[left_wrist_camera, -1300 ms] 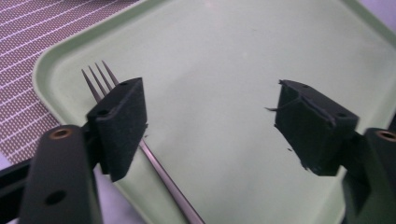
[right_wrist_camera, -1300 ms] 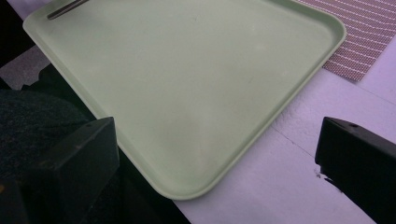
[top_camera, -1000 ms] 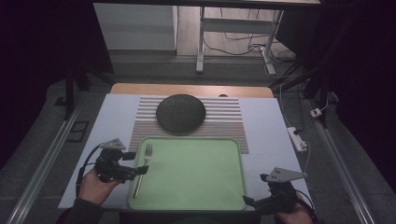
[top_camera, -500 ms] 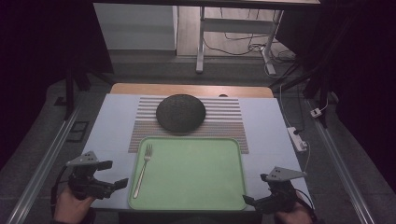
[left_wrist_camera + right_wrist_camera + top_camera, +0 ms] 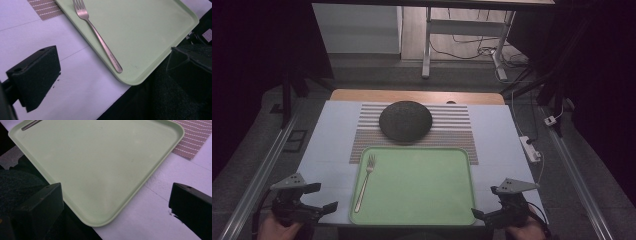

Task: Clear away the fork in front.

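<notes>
A light green tray [image 5: 422, 212] lies at the front middle of the white table. A silver fork [image 5: 365, 181] rests along its left side, tines pointing away. Seen from the left gripper view, the fork [image 5: 100, 40] lies inside the tray [image 5: 150, 37]. My left gripper [image 5: 319, 197] is open over the table's front left corner, left of the tray and apart from it. At the front right corner my right gripper [image 5: 484, 202] is open beside the tray's near corner [image 5: 100, 220], with nothing between its jaws. A dark round bowl [image 5: 405, 121] sits upside down behind the tray.
A brown striped placemat [image 5: 452, 127] lies under the bowl and the tray's far edge. A white power strip [image 5: 530, 148] hangs off the table's right edge. Metal rails run along both sides. The table's front edge is just below both grippers.
My left gripper has drawn back from the fork on the tray to the front left corner, leaving the fork lying there. The right gripper has barely moved.
</notes>
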Demonstrator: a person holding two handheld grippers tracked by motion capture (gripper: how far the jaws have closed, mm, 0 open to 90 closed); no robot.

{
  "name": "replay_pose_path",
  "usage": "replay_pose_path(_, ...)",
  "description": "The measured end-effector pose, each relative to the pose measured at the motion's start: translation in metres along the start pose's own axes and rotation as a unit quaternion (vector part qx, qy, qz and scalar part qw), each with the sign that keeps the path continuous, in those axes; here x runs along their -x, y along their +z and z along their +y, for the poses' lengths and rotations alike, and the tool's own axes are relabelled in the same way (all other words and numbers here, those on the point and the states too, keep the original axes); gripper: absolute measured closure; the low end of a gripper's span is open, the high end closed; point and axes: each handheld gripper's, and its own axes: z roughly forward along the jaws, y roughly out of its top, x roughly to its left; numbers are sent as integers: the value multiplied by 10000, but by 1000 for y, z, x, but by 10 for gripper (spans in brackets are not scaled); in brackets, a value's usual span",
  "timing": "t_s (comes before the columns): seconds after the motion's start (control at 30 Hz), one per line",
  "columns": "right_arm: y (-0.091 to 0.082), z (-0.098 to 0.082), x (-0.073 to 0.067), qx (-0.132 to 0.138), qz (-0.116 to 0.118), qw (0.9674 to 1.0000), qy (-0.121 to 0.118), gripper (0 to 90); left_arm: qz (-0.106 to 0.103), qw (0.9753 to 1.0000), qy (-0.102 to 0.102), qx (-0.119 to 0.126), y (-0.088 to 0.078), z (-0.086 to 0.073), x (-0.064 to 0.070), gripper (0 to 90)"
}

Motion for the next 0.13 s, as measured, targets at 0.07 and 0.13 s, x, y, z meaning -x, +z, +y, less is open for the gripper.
replay_pose_path(0.07,0,0,0,-2,-3,10000,0,0,-7,10000,-32,-29,0,0,-1,0)
replay_pose_path(0.13,0,0,0,-15,-20,10000,-8,0,-45,10000,-55,-3,0,1,-1,0)
